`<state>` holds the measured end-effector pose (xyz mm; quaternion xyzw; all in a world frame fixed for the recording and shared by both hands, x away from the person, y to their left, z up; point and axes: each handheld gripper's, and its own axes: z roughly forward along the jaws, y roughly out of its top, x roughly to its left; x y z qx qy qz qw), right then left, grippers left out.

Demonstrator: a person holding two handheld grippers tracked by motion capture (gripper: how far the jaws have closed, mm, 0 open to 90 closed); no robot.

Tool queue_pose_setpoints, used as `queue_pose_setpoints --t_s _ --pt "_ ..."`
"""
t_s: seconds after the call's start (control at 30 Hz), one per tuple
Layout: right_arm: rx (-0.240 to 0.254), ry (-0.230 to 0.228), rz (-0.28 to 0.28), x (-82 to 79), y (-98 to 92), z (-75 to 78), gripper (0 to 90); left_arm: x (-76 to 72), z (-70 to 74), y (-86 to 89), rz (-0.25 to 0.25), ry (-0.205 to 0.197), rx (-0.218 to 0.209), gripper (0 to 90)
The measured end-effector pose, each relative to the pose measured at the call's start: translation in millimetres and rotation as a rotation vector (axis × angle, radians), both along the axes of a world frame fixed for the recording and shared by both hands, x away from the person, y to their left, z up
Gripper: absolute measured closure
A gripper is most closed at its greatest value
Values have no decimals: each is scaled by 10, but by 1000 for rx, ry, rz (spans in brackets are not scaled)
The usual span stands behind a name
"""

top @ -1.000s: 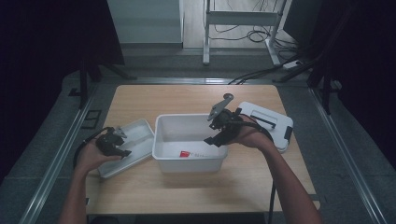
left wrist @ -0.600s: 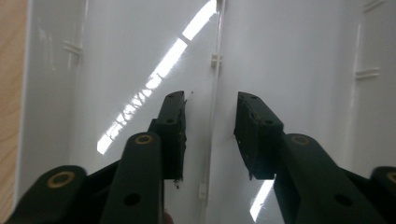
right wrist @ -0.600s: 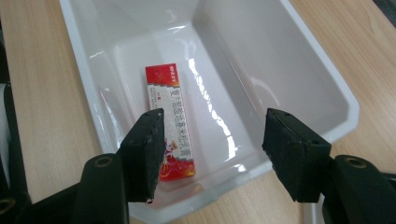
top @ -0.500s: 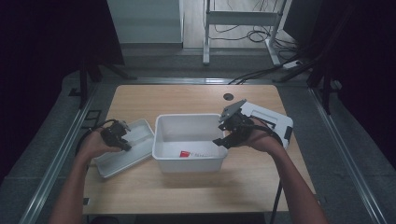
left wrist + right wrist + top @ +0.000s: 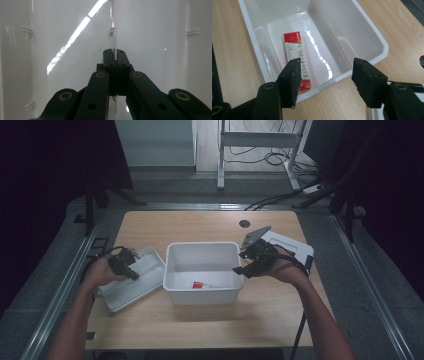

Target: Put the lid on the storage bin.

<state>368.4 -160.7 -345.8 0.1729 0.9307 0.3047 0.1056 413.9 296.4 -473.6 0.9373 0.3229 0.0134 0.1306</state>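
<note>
Already the left gripper (image 5: 131, 266) had just clamped onto a rib of the lid (image 5: 150, 270), seemingly, beside the bin (image 5: 172, 270) holding a red packet (image 5: 297, 60), while the right gripper (image 5: 324, 80) hovered open; covering remained.

left fingers (image 5: 115, 58): my own linkage covers the spot where they meet the thin rib on the white lid (image 5: 155, 37); I can't tell how much of it sits between them.
white lid: cut off on every side in my left gripper view.
red and white box (image 5: 297, 53): my right gripper's left finger (image 5: 291, 80) hides its near end; the print is too small to read.
white bin (image 5: 372, 37): its far corners run off the top edge.
second lid (image 5: 295, 246): partly behind my right hand (image 5: 280, 267).
</note>
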Motion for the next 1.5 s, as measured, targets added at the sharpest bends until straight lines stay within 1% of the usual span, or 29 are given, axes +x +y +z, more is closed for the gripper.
queue_pose_setpoints --t_s 0.07,0.13,0.23,0.27,0.3,0.4,0.43,0.47,0.5,0.53,0.57,0.63,0.7,0.83,0.87,0.9,1.0,1.07,1.13,1.17,1.23,1.4,1.5 --pt "1 -4 -2 -3 -13 11 407 -5 97 23 -5 -4 -7 894" --pt "1 -9 -4 -9 -22 23 408 -21 257 58 -10 -18 -29 895" --pt "-1 -14 -12 -13 -36 41 410 -46 453 83 -26 -34 -31 894" --pt "-1 -15 -14 -13 -39 44 411 -56 555 94 -29 -42 -27 894" --pt "-1 -18 -17 -14 -43 49 411 -67 631 100 -30 -58 -22 895" --pt "-1 -18 -18 -18 -52 53 411 -91 854 115 -33 -89 -19 894" --pt "0 -19 -20 -20 -54 54 411 -97 903 115 -34 -98 -18 894" --pt "1 -18 -20 -20 -56 53 412 -106 983 112 -41 -105 -17 895" --pt "1 -19 -21 -22 -59 51 412 -112 1025 109 -42 -112 -19 894" --pt "0 -20 -21 -23 -61 49 411 -120 1110 100 -48 -118 -13 895" --pt "-2 -21 -23 -23 -68 47 412 -119 1156 97 -62 -121 0 895" --pt "0 -21 -25 -23 -80 44 413 -130 1251 72 -68 -133 1 894" --pt "1 -21 -25 -23 -94 42 413 -136 1347 44 -73 -139 -5 894" --pt "4 -19 -36 -21 -130 36 413 -143 1548 -33 -85 -164 -19 895" --pt "1 -22 -36 -17 -141 35 414 -143 1594 -63 -88 -170 -19 894" --pt "1 -23 -39 -16 -153 35 414 -138 1643 -93 -105 -169 -9 895" --pt "0 -20 -50 -16 -194 33 413 -128 1750 -225 -136 -180 -6 894" --pt "4 -21 -53 -9 -230 24 414 -121 1784 -292 -149 -187 -9 895" --pt "9 -17 -66 -7 -269 13 414 -109 1818 -408 -173 -191 -14 895" --pt "11 -14 -75 -6 -293 3 414 -103 1823 -442 -178 -189 -18 894" --pt "15 -13 -83 -2 -328 -14 414 -89 1829 -540 -195 -200 -16 895" --pt "20 -5 -106 14 -426 -53 415 -45 1830 -810 -248 -191 -8 895" --pt "21 -3 -116 16 -472 -66 415 -27 1832 -926 -271 -187 -5 895"
